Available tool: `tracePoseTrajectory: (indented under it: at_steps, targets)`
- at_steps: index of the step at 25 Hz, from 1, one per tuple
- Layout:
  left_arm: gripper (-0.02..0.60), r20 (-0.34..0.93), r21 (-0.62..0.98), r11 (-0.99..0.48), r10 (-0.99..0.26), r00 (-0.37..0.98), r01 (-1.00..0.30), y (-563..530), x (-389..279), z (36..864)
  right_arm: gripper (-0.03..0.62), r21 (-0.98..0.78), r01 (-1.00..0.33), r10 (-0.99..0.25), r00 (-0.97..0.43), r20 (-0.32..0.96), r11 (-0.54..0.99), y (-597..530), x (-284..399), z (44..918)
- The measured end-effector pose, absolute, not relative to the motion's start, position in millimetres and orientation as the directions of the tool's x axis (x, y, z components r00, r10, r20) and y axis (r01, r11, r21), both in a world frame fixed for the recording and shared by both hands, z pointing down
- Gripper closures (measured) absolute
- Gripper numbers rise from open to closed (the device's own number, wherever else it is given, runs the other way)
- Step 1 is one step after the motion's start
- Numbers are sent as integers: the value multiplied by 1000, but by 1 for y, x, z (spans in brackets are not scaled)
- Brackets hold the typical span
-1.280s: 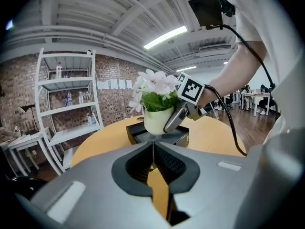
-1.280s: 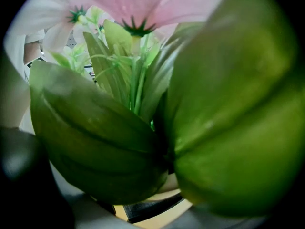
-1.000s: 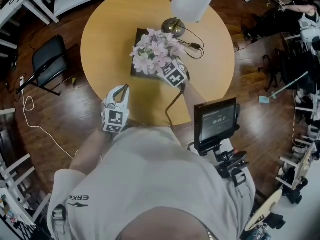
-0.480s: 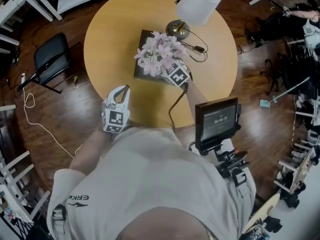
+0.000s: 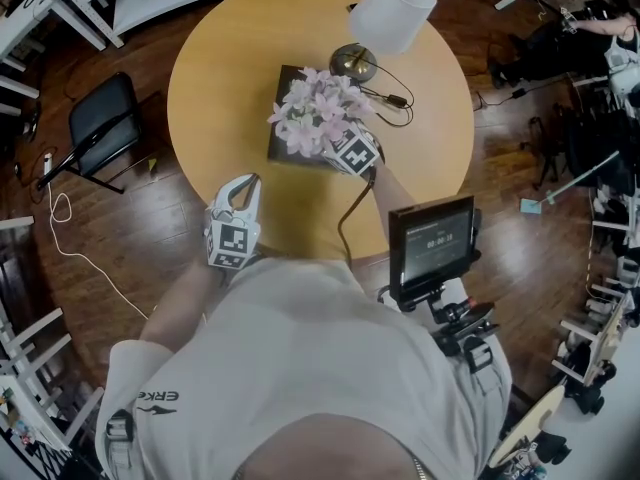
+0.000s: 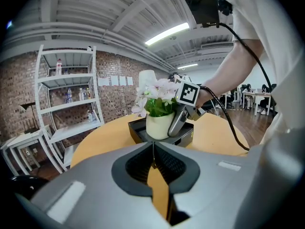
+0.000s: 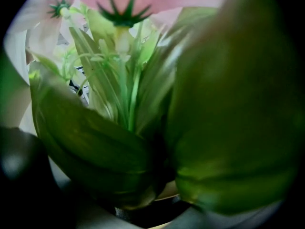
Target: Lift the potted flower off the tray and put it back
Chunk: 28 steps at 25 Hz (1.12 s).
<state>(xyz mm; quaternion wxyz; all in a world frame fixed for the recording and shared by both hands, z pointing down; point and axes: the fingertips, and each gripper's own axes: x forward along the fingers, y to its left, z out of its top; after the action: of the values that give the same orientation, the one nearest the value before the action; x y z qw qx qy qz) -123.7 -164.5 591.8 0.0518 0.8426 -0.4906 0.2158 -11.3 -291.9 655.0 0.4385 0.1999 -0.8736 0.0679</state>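
Note:
The potted flower has pink blooms, green leaves and a cream pot. It stands in the black tray on the round yellow table; whether the pot rests on the tray or hangs just above it I cannot tell. My right gripper reaches in from the near right and is shut on the pot, with one finger down the pot's side. Leaves fill the right gripper view. My left gripper hovers shut and empty at the table's near edge, left of the tray.
A lamp with a white shade and a brass base stands just behind the tray, its cord trailing right. A black chair sits left of the table. White shelves stand beyond it.
The view has shifted slightly. My right gripper and the flower keep the same place over the tray. The left gripper has not moved.

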Motion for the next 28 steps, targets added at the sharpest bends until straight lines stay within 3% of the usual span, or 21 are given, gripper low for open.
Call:
tracePoseTrajectory:
  at_steps: [13,21,28]
  targets:
    - [572,387,-139,-536,-803,452,-833,-152,-121,579,0,108,-516,-417,-533,737,850,-278,11,622]
    - [572,337,-159,-574,-796,502,-803,-141,-108,563,73,168,-636,-558,-481,676,753,-248,51,593]
    - [572,291,-182,-568,-810,508,-802,-107,-121,536,192,204,-730,-696,-472,541,653,-199,53,533]
